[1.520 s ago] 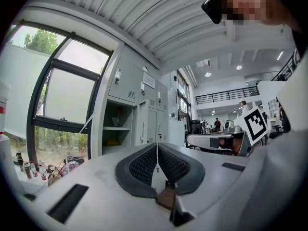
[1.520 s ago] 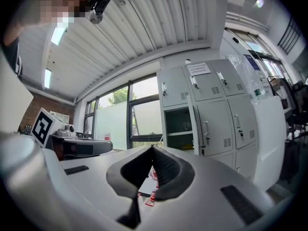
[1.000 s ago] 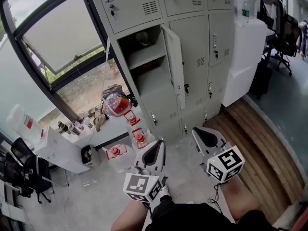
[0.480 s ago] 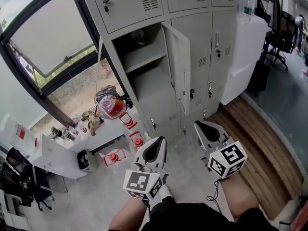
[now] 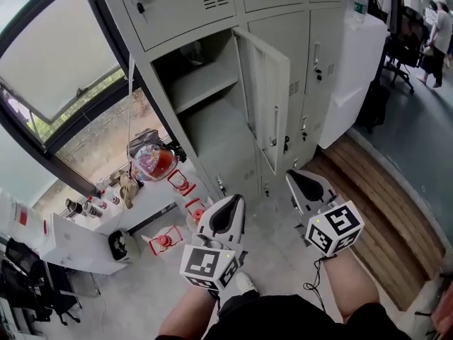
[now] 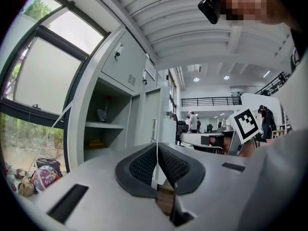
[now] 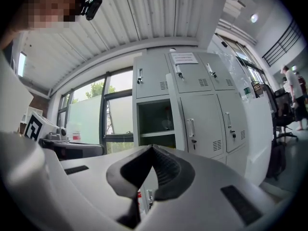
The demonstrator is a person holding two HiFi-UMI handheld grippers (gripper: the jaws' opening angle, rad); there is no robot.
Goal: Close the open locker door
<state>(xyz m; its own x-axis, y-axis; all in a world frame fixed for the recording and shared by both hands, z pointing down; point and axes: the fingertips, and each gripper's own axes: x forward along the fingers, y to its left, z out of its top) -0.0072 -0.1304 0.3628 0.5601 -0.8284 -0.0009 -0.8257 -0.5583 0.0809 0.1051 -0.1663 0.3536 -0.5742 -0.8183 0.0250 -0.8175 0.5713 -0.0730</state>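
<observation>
A grey locker bank fills the upper part of the head view. One middle compartment stands open with a shelf inside, and its door swings out toward me on its right side. My left gripper and right gripper hover low over the floor in front of it, both shut and empty, apart from the door. The open compartment and the door's edge show in the left gripper view. The right gripper view shows the open compartment and its door.
A window lies left of the lockers. A low white table with a red bag and small bottles stands below it. Red items lie on the floor. A white cabinet and wooden flooring are at right.
The view has drawn nearer to the lockers, and the open door now looms larger. Both grippers stay shut in front of me.
</observation>
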